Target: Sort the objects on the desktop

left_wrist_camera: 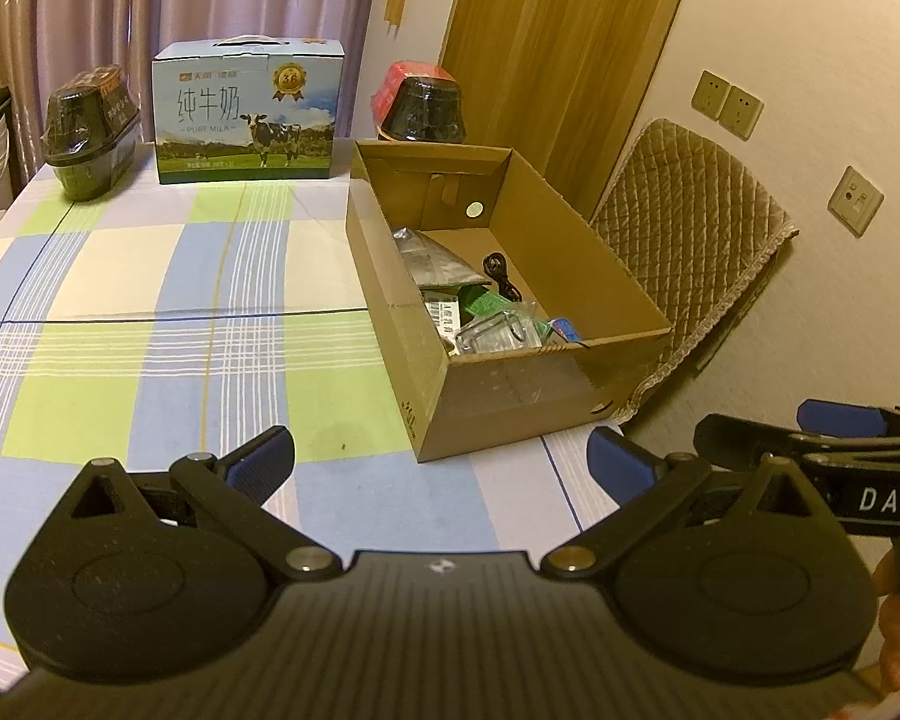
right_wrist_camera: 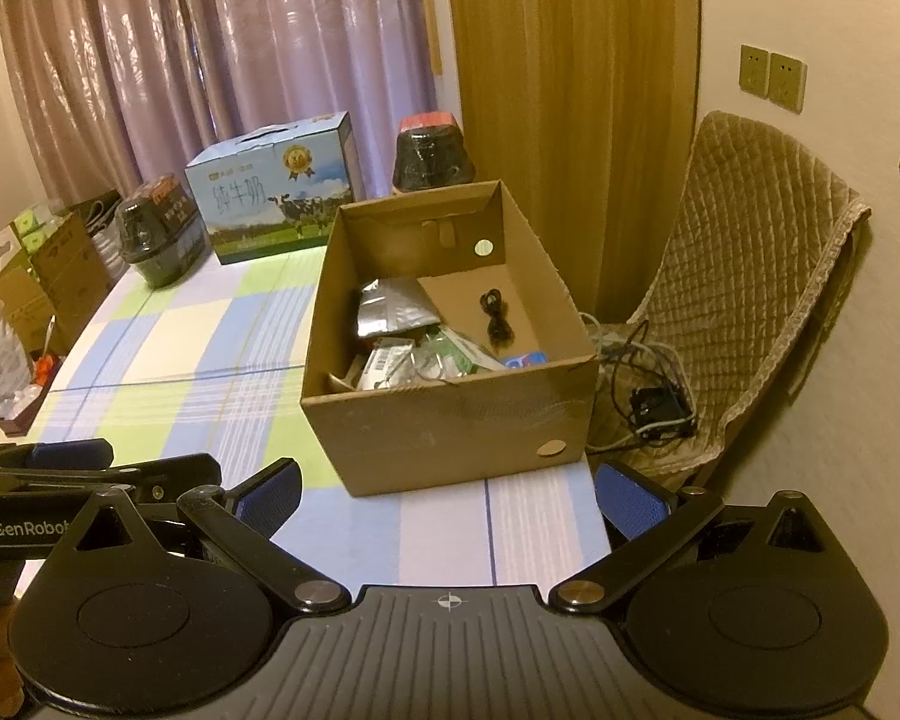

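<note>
Hovering over the table's near edge, the left gripper [left_wrist_camera: 441, 468] and right gripper [right_wrist_camera: 448, 495] are both spread wide and empty. Small things already lie in the cardboard box [right_wrist_camera: 450, 420] near the table's right edge. A careless reach could bump it off.

An open brown cardboard box [right_wrist_camera: 450, 420] sits near the right edge of the checked tablecloth, holding a silver foil pouch [right_wrist_camera: 393, 309], a coiled black cable [right_wrist_camera: 495, 315] lying apart by the right wall, and what look like clear-wrapped packets [right_wrist_camera: 426, 360] piled at the near wall.
</note>
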